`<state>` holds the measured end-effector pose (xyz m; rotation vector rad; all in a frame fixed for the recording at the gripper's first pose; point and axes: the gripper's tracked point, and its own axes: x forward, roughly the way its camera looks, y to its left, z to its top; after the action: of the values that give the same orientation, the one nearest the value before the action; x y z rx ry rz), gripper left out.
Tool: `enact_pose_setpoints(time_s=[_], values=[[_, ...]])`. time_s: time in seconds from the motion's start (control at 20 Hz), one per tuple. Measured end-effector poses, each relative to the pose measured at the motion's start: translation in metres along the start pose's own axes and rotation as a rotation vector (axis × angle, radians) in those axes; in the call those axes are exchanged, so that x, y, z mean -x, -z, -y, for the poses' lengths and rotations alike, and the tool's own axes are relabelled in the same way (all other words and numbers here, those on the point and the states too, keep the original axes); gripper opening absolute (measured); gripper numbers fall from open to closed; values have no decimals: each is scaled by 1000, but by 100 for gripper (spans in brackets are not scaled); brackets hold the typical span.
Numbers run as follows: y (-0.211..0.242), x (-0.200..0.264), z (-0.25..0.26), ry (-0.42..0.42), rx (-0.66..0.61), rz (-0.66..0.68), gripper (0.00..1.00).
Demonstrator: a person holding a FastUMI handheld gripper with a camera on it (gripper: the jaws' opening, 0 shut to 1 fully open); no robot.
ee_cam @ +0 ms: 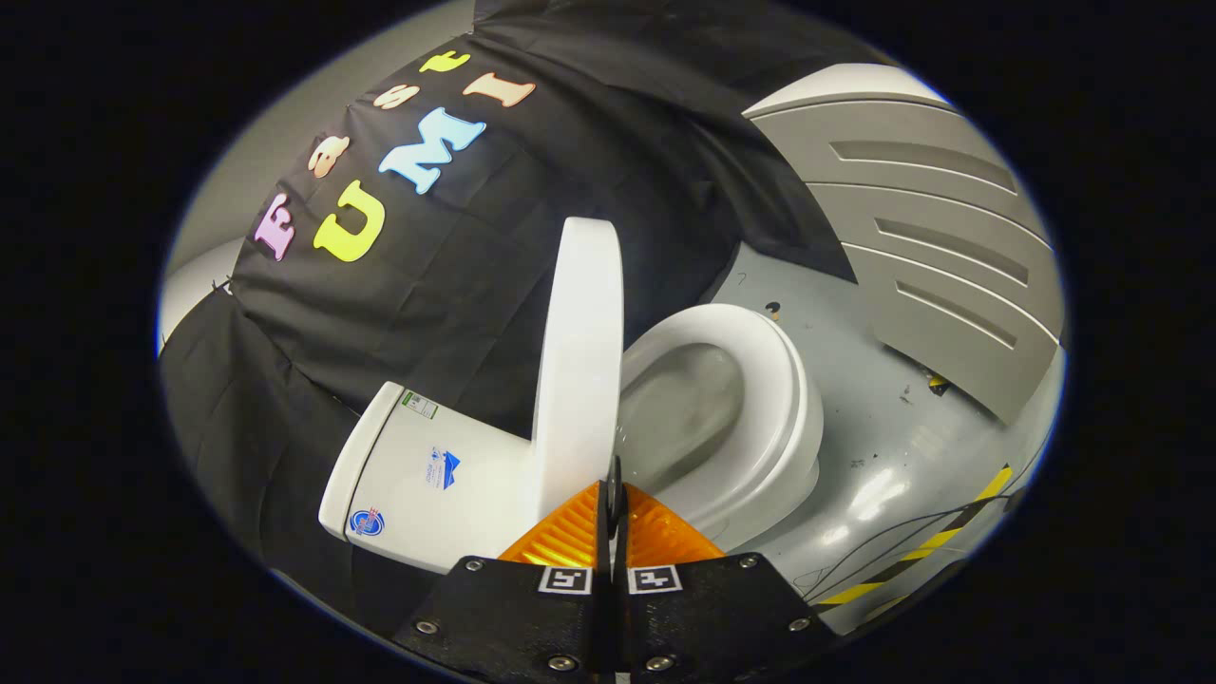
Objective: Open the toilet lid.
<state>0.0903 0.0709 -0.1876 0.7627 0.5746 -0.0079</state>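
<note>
Gripper view takes in the booth's black cloth wall (399, 313) first, hanging behind everything, with a grey ribbed panel (931, 237) off to one side and the glossy grey floor (883, 456) under it, a yellow-and-black striped tape (940, 537) running along near the floor's edge. Against the cloth stands the toilet: its white tank (418, 484) lies beyond and to the left of my fingers, the bowl with its seat ring (760, 399) beyond and to the right. The toilet lid (579, 370) is raised, standing on edge between tank and bowl, nearly upright, so the bowl lies uncovered.

My gripper (614, 494) sits just at the lid's free edge, with the two fingers pressed together, no gap that I can see between them. Whether the thin rim of the lid is pinched there I cannot tell; the tips meet right where the lid's edge ends, and nothing shows clearly between them.

I judge the lift to be nearly done: the lid is up but does not seem to rest back against the tank yet. What comes next, I think, is a gentle push to lean it past upright onto the tank, then easing away so it does not fall forward.
</note>
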Motion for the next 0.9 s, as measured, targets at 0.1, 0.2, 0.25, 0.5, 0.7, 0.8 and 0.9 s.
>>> enact_pose_setpoints(time_s=[0.1,0.2,0.25,0.5,0.7,0.8,0.9], values=[[-1,2,-9,5,25,9,0],[-2,5,-18,9,61,22,0],[-3,6,-23,11,77,30,0],[-4,10,-40,26,139,58,0],[-3,12,-55,40,183,91,0],[-4,14,-64,42,215,108,0],[-4,16,-74,44,247,123,0]])
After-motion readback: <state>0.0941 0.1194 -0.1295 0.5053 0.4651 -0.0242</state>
